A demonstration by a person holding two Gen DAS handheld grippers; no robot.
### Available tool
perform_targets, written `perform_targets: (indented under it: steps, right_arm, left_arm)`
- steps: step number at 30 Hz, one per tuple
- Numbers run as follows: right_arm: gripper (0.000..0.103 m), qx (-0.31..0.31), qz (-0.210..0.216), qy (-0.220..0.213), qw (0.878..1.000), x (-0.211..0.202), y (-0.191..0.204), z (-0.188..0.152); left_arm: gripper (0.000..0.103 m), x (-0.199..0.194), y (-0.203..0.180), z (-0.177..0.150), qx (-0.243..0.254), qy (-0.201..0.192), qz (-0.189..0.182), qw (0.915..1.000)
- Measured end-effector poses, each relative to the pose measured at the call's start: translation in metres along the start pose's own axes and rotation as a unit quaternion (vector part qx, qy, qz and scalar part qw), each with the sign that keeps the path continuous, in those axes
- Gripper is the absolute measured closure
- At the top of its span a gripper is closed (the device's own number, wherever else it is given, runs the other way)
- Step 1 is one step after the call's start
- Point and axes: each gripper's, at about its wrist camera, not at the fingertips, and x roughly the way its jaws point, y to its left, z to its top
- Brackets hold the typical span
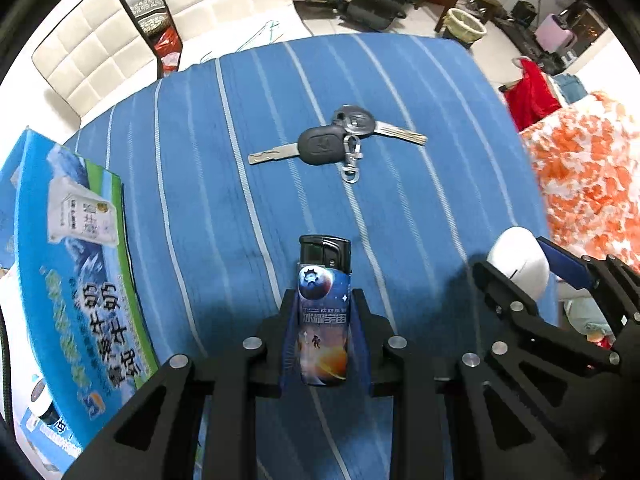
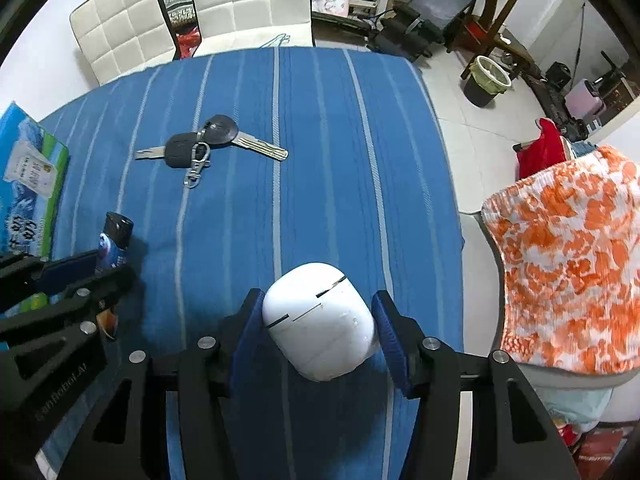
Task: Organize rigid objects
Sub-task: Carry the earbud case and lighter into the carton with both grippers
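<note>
My left gripper (image 1: 324,300) is shut on a lighter (image 1: 323,320) with a space print and a black cap, held over the blue striped tablecloth (image 1: 224,184). My right gripper (image 2: 320,304) is shut on a white earbud case (image 2: 320,322); the case also shows in the left wrist view (image 1: 520,264). The lighter also shows in the right wrist view (image 2: 114,240). A bunch of keys (image 1: 340,140) with black heads and a metal clip lies on the cloth ahead of both grippers; it also shows in the right wrist view (image 2: 204,148).
A blue milk carton box (image 1: 72,264) lies at the table's left edge. White chairs (image 2: 248,0) stand behind the table. An orange-and-white cloth (image 2: 572,280) drapes over something at the right. A bin (image 2: 488,80) and gym gear stand on the floor beyond.
</note>
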Motion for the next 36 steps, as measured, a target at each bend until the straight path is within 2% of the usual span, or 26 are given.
perform_targets:
  steps: [6, 9, 13, 16, 18, 22, 26, 30, 32, 36]
  right_arm:
    - [0.045, 0.024, -0.010, -0.021, 0.999, -0.049, 0.003, -0.017]
    - [0.045, 0.037, -0.007, -0.039, 0.999, -0.085, 0.007, -0.022]
    - [0.045, 0.050, 0.007, -0.069, 0.996, -0.139, 0.025, -0.030]
    - [0.045, 0.052, 0.039, -0.087, 0.994, -0.174, 0.050, -0.036]
    - [0.045, 0.051, 0.080, -0.091, 0.991, -0.193, 0.075, -0.039]
    - [0.045, 0.036, 0.141, -0.090, 0.985, -0.214, 0.134, -0.041]
    - [0.045, -0.003, 0.173, -0.076, 0.982, -0.211, 0.201, -0.037]
    - [0.045, -0.025, 0.182, -0.045, 0.982, -0.181, 0.263, -0.036]
    - [0.045, -0.016, 0.192, -0.015, 0.981, -0.155, 0.287, -0.036]
    - [0.045, 0.008, 0.202, 0.032, 0.979, -0.114, 0.313, -0.037]
  left_arm:
    - [0.080, -0.029, 0.010, 0.011, 0.021, -0.022, -0.016, 0.9994]
    - [0.080, -0.062, 0.015, 0.004, 0.029, -0.040, -0.035, 0.9982]
    - [0.080, -0.110, 0.044, -0.009, 0.026, -0.072, -0.047, 0.9960]
    - [0.080, -0.140, 0.075, -0.021, 0.015, -0.092, -0.051, 0.9943]
    - [0.080, -0.157, 0.100, -0.028, -0.003, -0.102, -0.061, 0.9929]
    - [0.080, -0.182, 0.162, -0.055, -0.046, -0.125, -0.039, 0.9903]
    - [0.080, -0.180, 0.243, -0.078, -0.102, -0.133, 0.002, 0.9858]
    - [0.080, -0.148, 0.315, -0.084, -0.152, -0.110, 0.029, 0.9818]
    - [0.080, -0.132, 0.341, -0.086, -0.167, -0.097, 0.036, 0.9805]
    - [0.080, -0.100, 0.367, -0.084, -0.179, -0.079, 0.039, 0.9799]
